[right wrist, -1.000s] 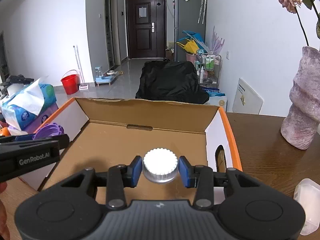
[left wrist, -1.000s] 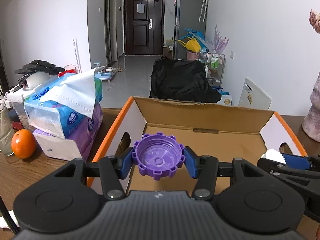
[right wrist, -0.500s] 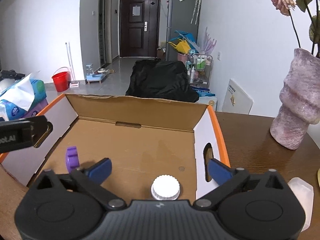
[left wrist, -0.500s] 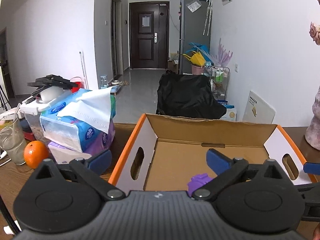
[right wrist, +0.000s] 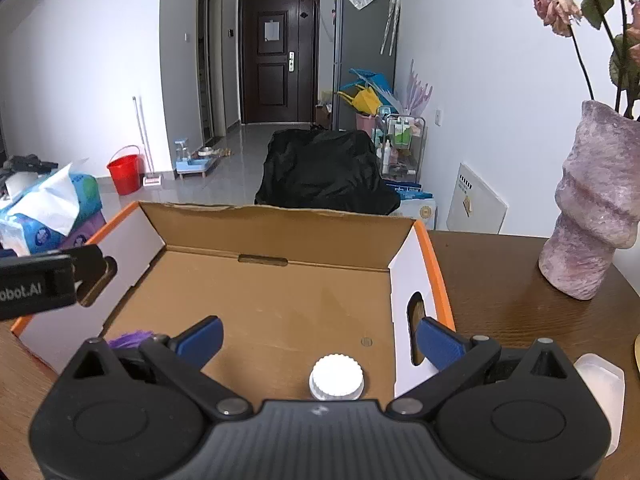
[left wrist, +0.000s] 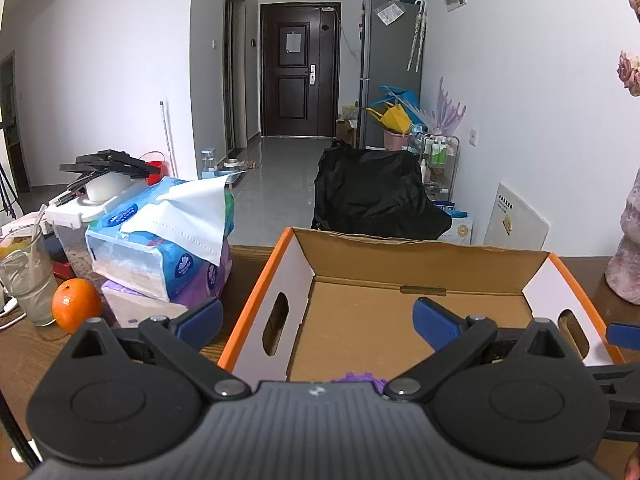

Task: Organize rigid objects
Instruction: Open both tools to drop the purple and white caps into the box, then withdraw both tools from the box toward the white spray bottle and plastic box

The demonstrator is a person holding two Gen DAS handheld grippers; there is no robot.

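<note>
left claw (left wrist: 318,318): released, blue pads spread wide with nothing between them; it hangs over the near left part of the cardboard box (left wrist: 424,254), its left pad outside the box's left wall and its right pad over the box floor.
purple cap (left wrist: 360,377): lies on the box floor just under and behind the left claw's pads, mostly hidden by the claw body; in the right wrist view only a purple sliver shows at the near left of the box floor.
right claw (right wrist: 318,340): released, blue pads wide apart and holding nothing; its right pad sits at the box's right wall, beside the handle cutout.
white cap (right wrist: 337,376): stands top up on the box floor near the front right, between the right claw's pads but below them, touching neither.
tabletop (right wrist: 500,280): dark brown wood, carrying the box.
box: open, orange rim, white side walls with handle cutouts, brown floor; the two caps lie well apart in it, purple at left, white at right.
left of box: tissue packs (left wrist: 160,252) stacked, an orange (left wrist: 76,304) beside a glass (left wrist: 26,276).
right of box: a mottled pink vase (right wrist: 592,208) with flowers, and a clear plastic container (right wrist: 600,384) at the near edge.
room: white walls, a dark door (right wrist: 276,58) at the far end, grey tiled floor, a red bucket (right wrist: 125,174), a black covered shape behind the box.
</note>
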